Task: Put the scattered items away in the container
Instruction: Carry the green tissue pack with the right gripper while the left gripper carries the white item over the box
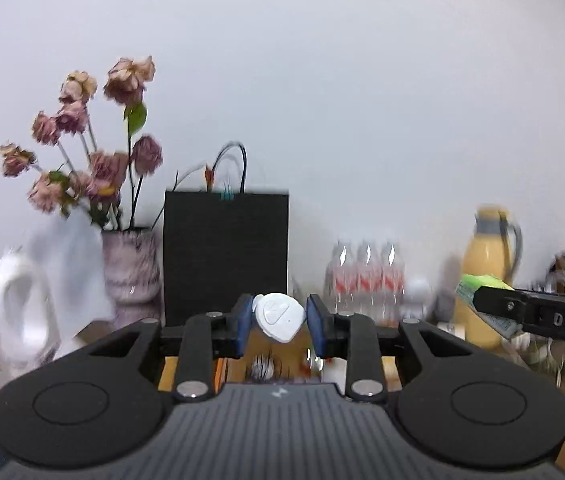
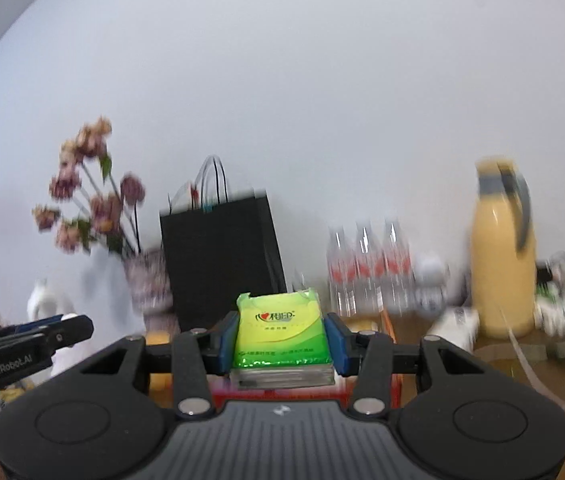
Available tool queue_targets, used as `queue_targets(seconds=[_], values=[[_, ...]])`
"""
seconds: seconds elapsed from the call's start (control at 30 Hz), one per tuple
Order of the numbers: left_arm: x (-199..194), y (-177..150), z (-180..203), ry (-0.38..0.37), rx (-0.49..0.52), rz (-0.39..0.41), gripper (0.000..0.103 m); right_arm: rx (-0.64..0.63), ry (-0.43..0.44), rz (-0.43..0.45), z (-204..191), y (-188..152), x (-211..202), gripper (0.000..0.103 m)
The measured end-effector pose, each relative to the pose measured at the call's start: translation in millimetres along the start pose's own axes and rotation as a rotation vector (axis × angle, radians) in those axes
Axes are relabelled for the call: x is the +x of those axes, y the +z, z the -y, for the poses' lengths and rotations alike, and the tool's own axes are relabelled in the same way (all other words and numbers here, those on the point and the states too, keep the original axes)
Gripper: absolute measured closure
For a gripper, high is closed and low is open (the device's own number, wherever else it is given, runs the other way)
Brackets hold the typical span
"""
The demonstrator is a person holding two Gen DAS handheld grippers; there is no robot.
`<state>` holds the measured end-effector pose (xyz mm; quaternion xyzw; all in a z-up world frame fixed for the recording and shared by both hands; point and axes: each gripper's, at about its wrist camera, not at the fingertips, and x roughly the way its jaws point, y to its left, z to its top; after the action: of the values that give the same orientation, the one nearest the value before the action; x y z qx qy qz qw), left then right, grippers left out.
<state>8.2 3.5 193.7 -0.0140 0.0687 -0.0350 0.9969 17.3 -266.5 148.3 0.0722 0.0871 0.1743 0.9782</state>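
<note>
My left gripper is shut on a small white rounded plastic piece, held between its blue pads above the table and pointing about level at the white wall. My right gripper is shut on a green tissue pack, also lifted. The right gripper with the green pack shows at the right edge of the left wrist view. The left gripper shows at the left edge of the right wrist view. Something red lies under the right gripper; I cannot tell what it is.
Along the wall stand a vase of dried pink flowers, a black paper bag, three water bottles and a yellow flask. A white object sits at the left. Cables and clutter lie at the right on the wooden table.
</note>
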Motion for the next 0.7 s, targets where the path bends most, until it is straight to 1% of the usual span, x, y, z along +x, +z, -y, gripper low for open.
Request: queue_targets(seconds=[0.03, 0.1, 0.17, 0.3, 0.37, 0.4, 0.43, 0.47, 0.53, 0.57, 0.6, 0.63, 0.7], values=[[12, 13, -5, -0.019, -0.015, -0.009, 0.073, -0.005, 0.007, 0.007, 0, 16, 9, 0.059], [33, 34, -11, -0.005, -0.037, -0.017, 0.073, -0.007, 0.028, -0.007, 1, 47, 32, 0.059], [47, 46, -14, 0.015, -0.032, -0.010, 0.073, -0.007, 0.036, -0.024, 2, 66, 47, 0.059], [67, 48, -20, -0.017, -0.044, -0.053, 0.073, -0.016, 0.033, -0.047, 4, 78, 67, 0.059], [86, 46, -22, -0.051, -0.052, -0.111, 0.073, -0.007, 0.035, -0.083, 8, 80, 79, 0.059], [101, 44, -22, -0.069, -0.054, -0.158, 0.073, -0.009, 0.032, -0.109, 10, 81, 87, 0.059], [116, 42, -23, -0.091, -0.049, -0.211, 0.073, -0.025, 0.027, -0.152, 12, 83, 98, 0.059], [138, 38, -23, -0.121, -0.048, -0.287, 0.073, -0.043, 0.021, -0.202, 14, 84, 112, 0.059], [180, 25, -22, -0.174, -0.041, -0.445, 0.073, -0.067, 0.011, -0.366, 25, 84, 152, 0.059], [200, 16, -22, -0.168, -0.025, -0.513, 0.073, -0.065, 0.017, -0.449, 32, 82, 173, 0.059], [222, 5, -20, -0.155, 0.004, -0.584, 0.073, -0.045, 0.027, -0.557, 41, 76, 197, 0.059], [238, -4, -18, -0.143, 0.025, -0.632, 0.073, -0.030, 0.032, -0.640, 48, 68, 216, 0.059], [269, -26, -16, -0.113, 0.074, -0.725, 0.073, -0.028, -0.002, -0.769, 58, 47, 250, 0.059]])
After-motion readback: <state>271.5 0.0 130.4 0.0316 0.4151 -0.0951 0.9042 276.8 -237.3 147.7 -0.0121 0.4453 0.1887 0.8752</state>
